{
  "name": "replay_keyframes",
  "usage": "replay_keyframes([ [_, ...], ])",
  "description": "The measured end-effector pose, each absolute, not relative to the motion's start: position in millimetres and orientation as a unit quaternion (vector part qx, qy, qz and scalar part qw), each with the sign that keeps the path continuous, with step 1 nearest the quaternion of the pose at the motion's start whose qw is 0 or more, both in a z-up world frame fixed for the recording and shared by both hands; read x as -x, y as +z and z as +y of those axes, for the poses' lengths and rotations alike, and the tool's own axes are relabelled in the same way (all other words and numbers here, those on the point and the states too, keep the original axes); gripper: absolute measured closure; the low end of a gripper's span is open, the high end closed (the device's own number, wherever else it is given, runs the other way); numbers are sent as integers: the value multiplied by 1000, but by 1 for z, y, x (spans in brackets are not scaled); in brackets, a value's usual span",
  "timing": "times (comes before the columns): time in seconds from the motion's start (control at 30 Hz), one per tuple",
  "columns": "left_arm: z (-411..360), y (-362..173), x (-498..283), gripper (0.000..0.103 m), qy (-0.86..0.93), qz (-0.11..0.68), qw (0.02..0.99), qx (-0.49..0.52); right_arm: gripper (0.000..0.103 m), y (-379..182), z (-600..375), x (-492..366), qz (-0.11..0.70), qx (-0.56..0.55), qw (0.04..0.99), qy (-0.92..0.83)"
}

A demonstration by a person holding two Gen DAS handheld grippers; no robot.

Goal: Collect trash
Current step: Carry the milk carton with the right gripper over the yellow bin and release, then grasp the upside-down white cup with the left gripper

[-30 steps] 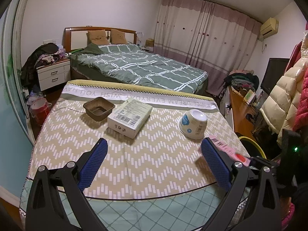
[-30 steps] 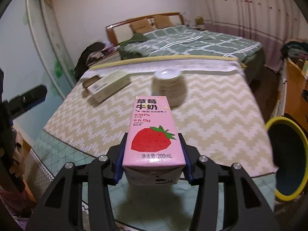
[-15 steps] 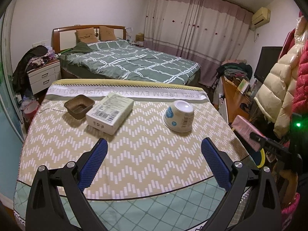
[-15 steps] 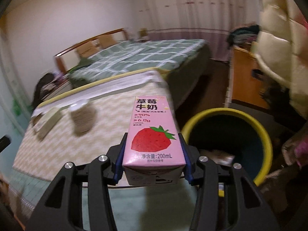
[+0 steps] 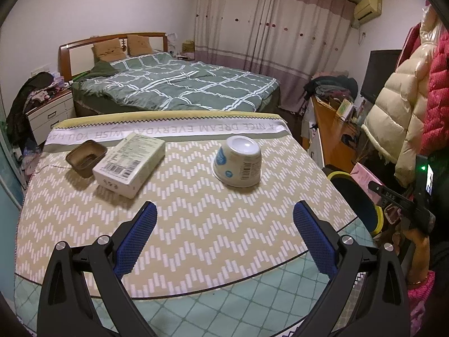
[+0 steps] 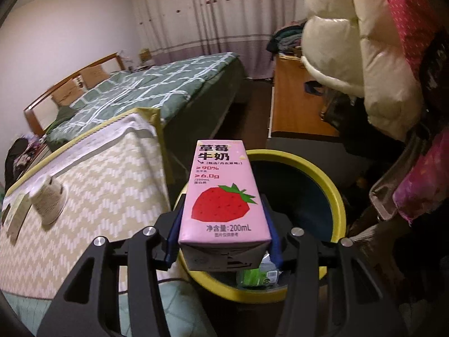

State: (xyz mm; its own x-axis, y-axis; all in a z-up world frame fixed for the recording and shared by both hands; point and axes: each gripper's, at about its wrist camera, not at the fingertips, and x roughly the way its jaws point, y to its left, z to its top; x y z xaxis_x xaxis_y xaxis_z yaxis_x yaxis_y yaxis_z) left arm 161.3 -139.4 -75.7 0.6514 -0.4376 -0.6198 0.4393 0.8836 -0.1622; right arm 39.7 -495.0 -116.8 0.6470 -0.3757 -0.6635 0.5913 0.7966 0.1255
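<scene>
We are at the drop — our right claw (image 6: 224, 224) clamps the strawberry milk carton (image 6: 224, 196) above the yellow-rimmed bin (image 6: 334, 185); next, release. Left claw (image 5: 224, 233) gapes empty over the table (image 5: 196, 224).

Table (image 5: 196, 224): cup (image 5: 238, 161), box (image 5: 129, 160), tray (image 5: 85, 158)

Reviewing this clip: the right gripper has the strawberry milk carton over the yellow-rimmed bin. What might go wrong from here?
1. The right gripper holds the strawberry milk carton above the near rim of the bin, not its centre; released here, it may clip the rim and fall outside.
2. The bin stands close to the table edge, so the swing back for the overturned cup could knock it.
</scene>
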Motion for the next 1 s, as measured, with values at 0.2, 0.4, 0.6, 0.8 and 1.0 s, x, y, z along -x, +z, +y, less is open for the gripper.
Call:
replay_keyframes([
  [0.2, -155, -82, -172, 7, -251, 348, 903, -11, 47, -115, -499, -38, 309, -178, 888, -290],
  [0.4, -172, -91, -190, 7, -260, 360, 896, -24, 47, -115, -499, -39, 310, -176, 888, -290],
  [0.6, -199, -105, -216, 7, -258, 378, 887, -61, 47, -116, -501, -40, 310, -177, 888, -289],
  [0.8, -227, -119, -254, 7, -253, 419, 870, -67, 47, -114, -495, -44, 312, -168, 890, -286],
  [1.0, -253, -127, -287, 7, -230, 423, 873, -72, 47, -115, -497, -44, 312, -172, 891, -283],
])
